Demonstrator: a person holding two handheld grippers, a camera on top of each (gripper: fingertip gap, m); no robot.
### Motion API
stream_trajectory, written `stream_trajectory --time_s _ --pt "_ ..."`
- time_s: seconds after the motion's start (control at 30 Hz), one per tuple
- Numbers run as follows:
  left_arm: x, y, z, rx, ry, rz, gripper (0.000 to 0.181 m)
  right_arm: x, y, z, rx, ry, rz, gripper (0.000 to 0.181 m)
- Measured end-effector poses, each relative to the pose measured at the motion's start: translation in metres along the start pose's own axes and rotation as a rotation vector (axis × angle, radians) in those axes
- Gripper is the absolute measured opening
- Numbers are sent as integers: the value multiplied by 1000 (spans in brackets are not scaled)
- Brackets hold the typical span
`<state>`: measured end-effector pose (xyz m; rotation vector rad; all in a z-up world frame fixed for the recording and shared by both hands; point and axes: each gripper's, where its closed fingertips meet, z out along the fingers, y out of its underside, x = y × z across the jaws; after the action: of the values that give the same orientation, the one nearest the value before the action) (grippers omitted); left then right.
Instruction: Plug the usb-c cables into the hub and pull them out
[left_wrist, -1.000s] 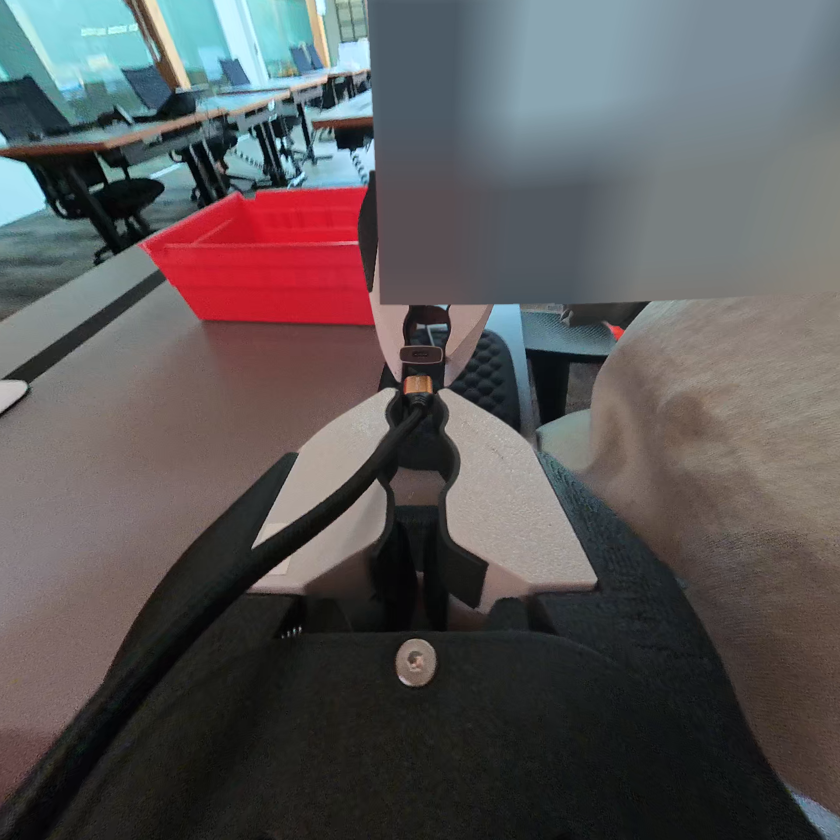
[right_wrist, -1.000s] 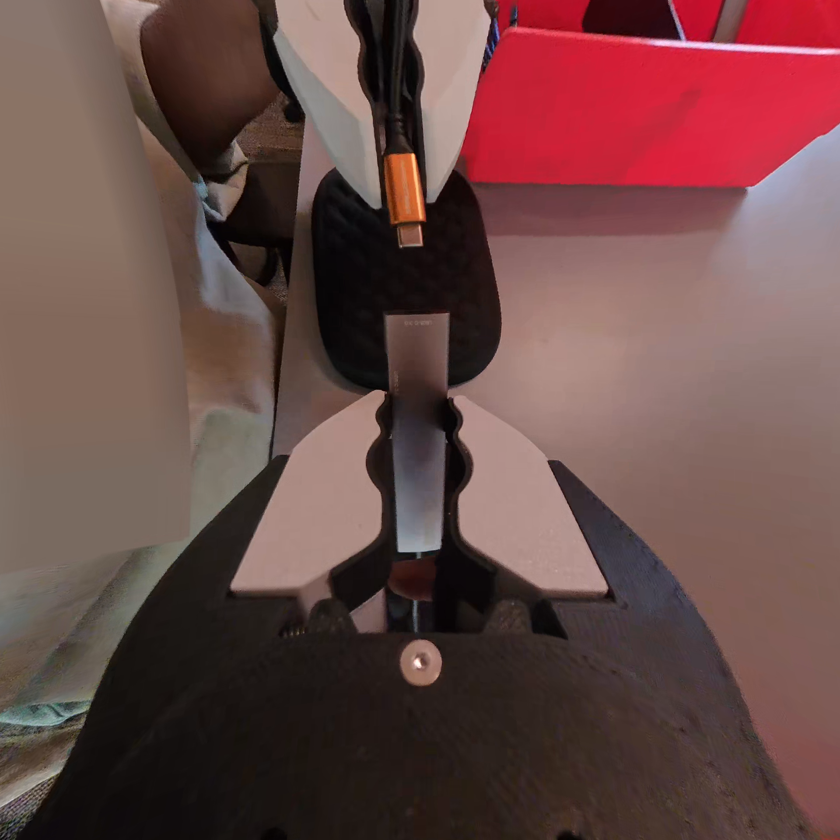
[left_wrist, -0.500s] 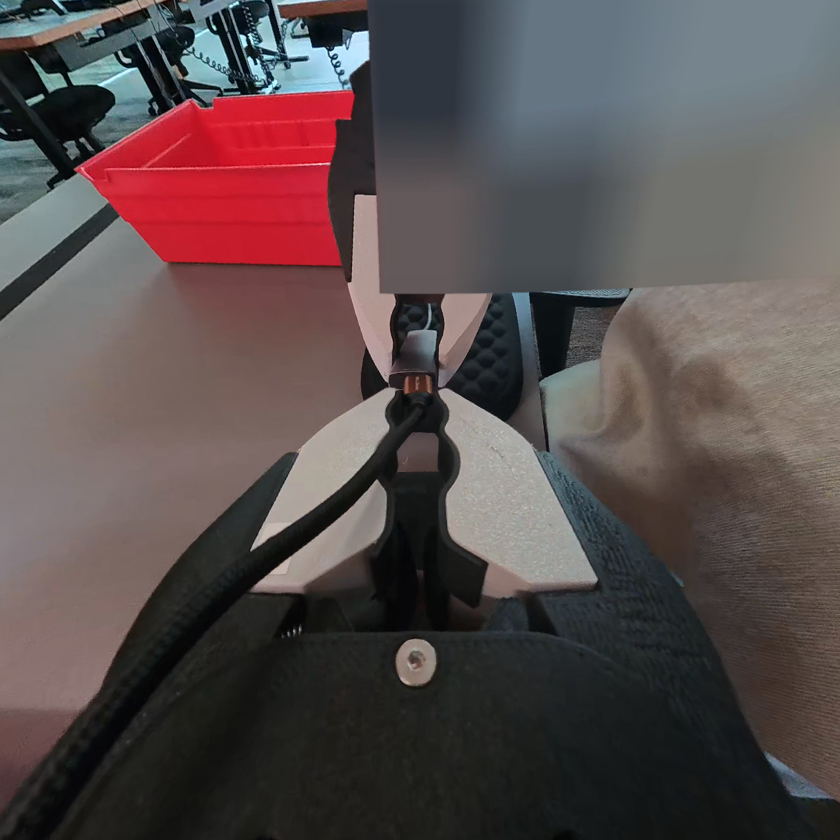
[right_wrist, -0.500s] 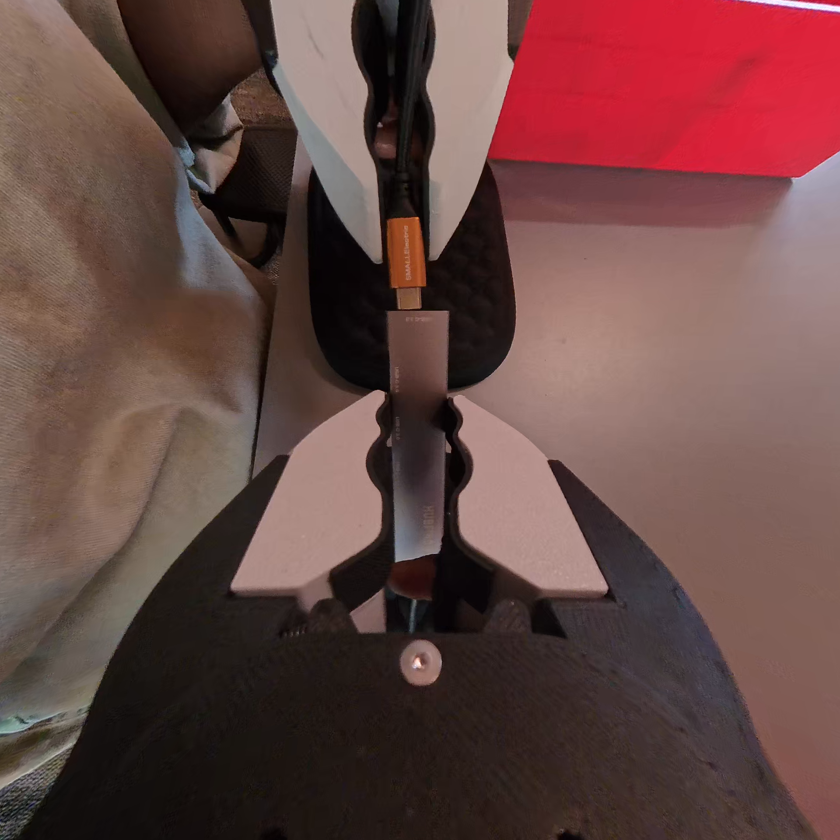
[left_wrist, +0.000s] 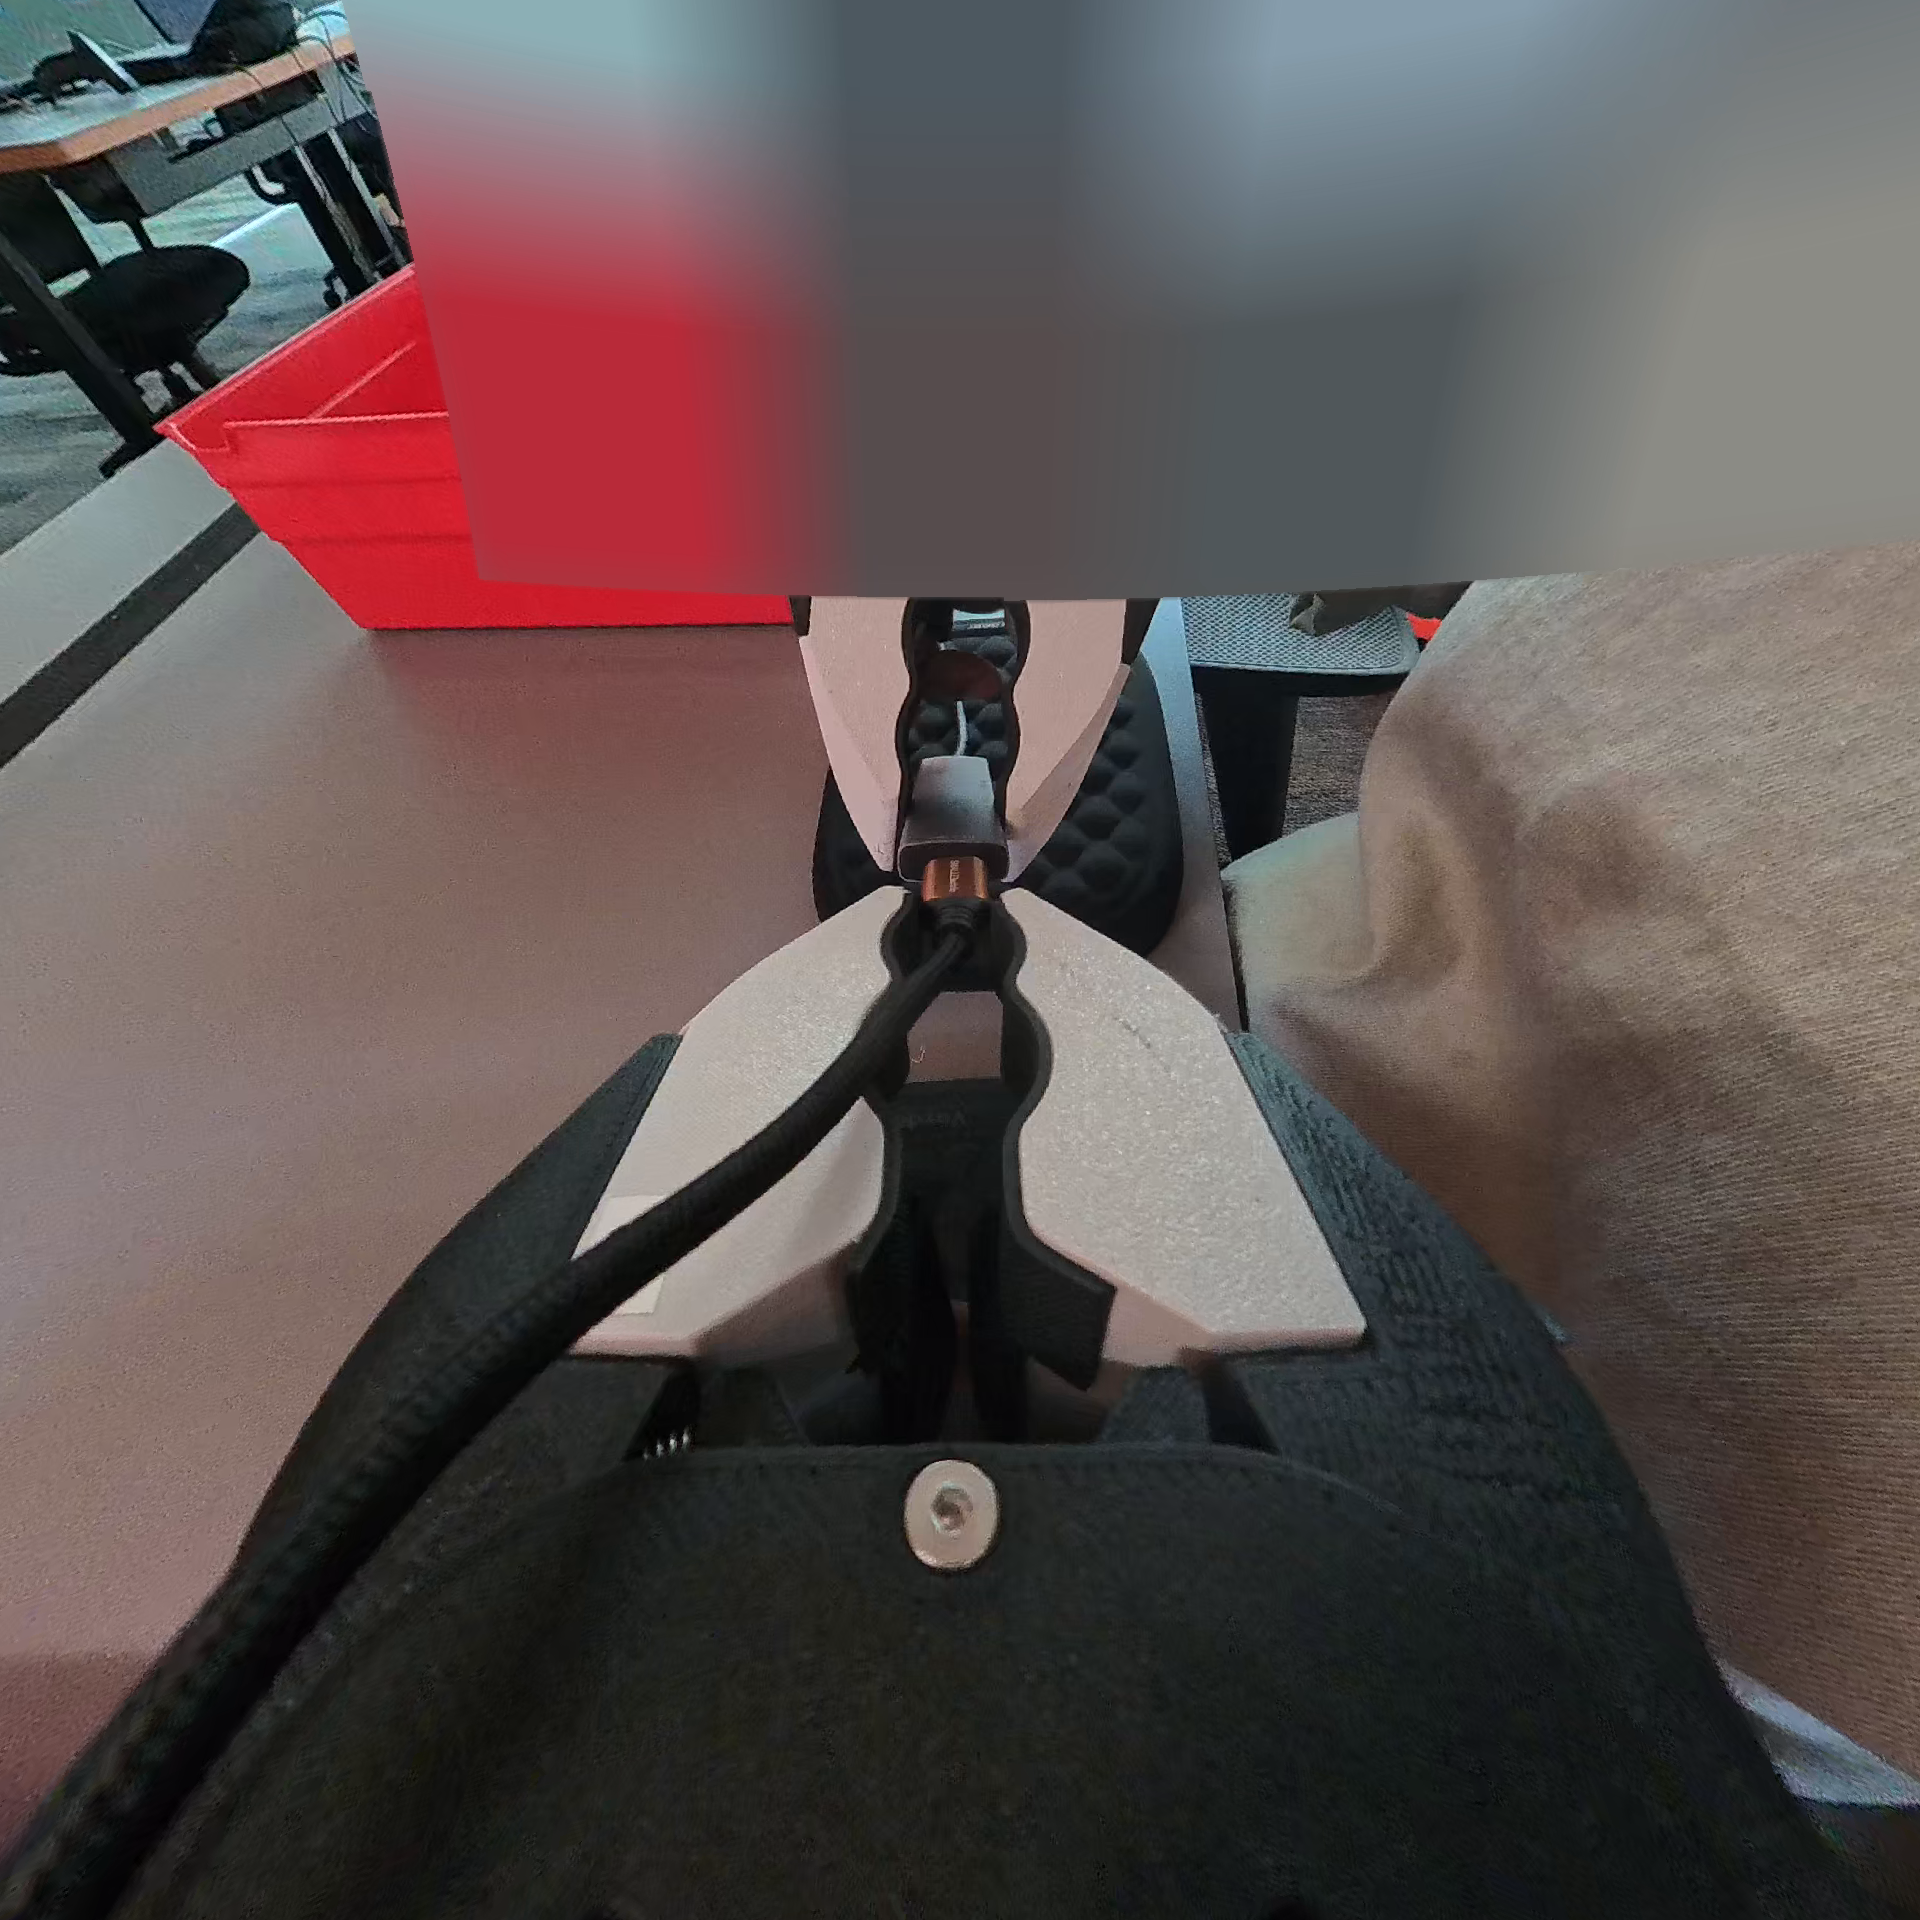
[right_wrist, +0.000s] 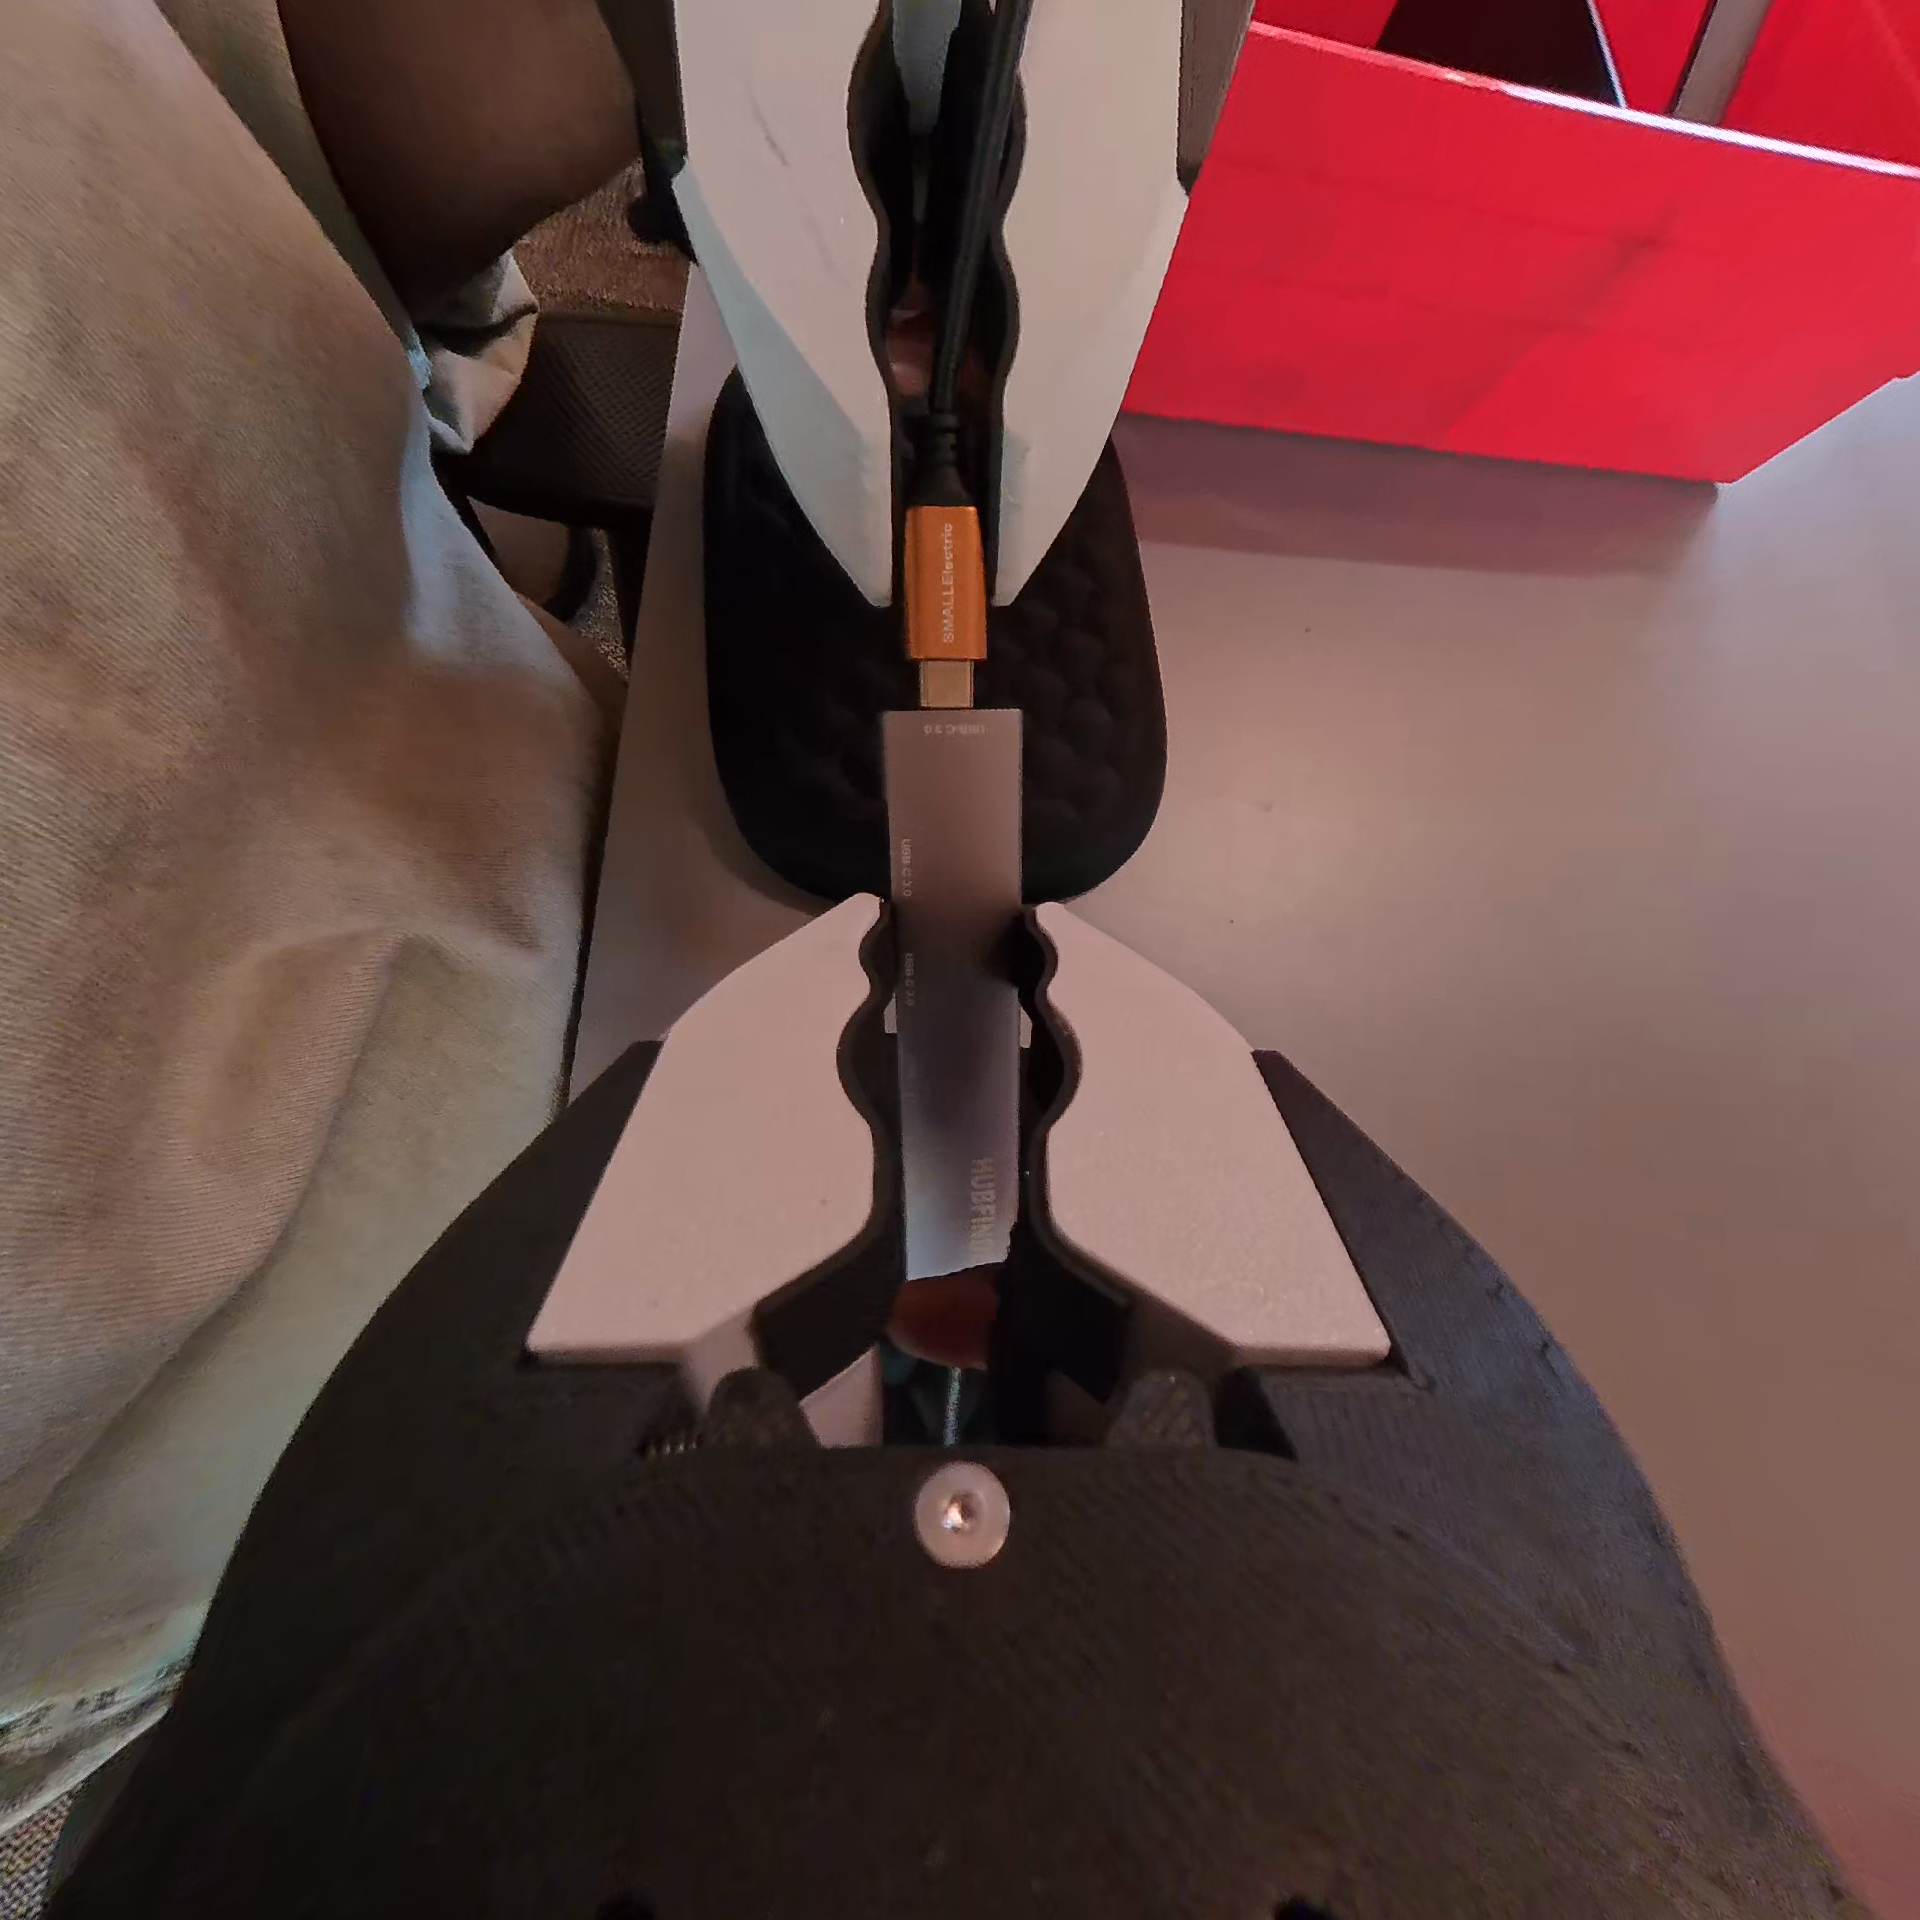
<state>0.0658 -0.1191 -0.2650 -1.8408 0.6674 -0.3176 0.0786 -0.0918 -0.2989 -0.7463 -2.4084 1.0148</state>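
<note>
Your left tool (left_wrist: 954, 914) is closed tight on the usb-c cable (left_wrist: 727, 1164), pinching it right behind the orange connector shell (right_wrist: 943, 582), with the braided black cord trailing back over the near finger. Your right tool (right_wrist: 956, 914) is clamped across the flat sides of the grey hub (right_wrist: 956, 935), which runs lengthwise straight out along the fingers, its port end facing the other tool.

In the right wrist view the silver plug tip (right_wrist: 945, 686) sits right at the hub's end face, orange shell still clear of it, so it looks at the mouth of the port or barely started, not seated. Both pieces hang in the air above the brown surface (right_wrist: 1507, 831), over a black quilted pad (right_wrist: 1081, 748), with a red bin (right_wrist: 1507, 312) beyond.

Plug and hub share one long axis, nose to nose. The hub is light, rigid and slick metal, so your grip on its broad faces is right. The cord is floppy; only the stiff shell will carry a push. That thin plug tongue won't forgive a skewed shove, so keep it straight.
</note>
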Motion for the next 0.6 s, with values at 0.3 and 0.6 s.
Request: stream_trajectory --time_s 0.3,0.6 --pt "1 -2 2 18 0 43 11 -1 -5 -1 65 2 -10 21" --pt "1 18 6 -159 -14 110 10 -1 4 11 30 11 -25 19"
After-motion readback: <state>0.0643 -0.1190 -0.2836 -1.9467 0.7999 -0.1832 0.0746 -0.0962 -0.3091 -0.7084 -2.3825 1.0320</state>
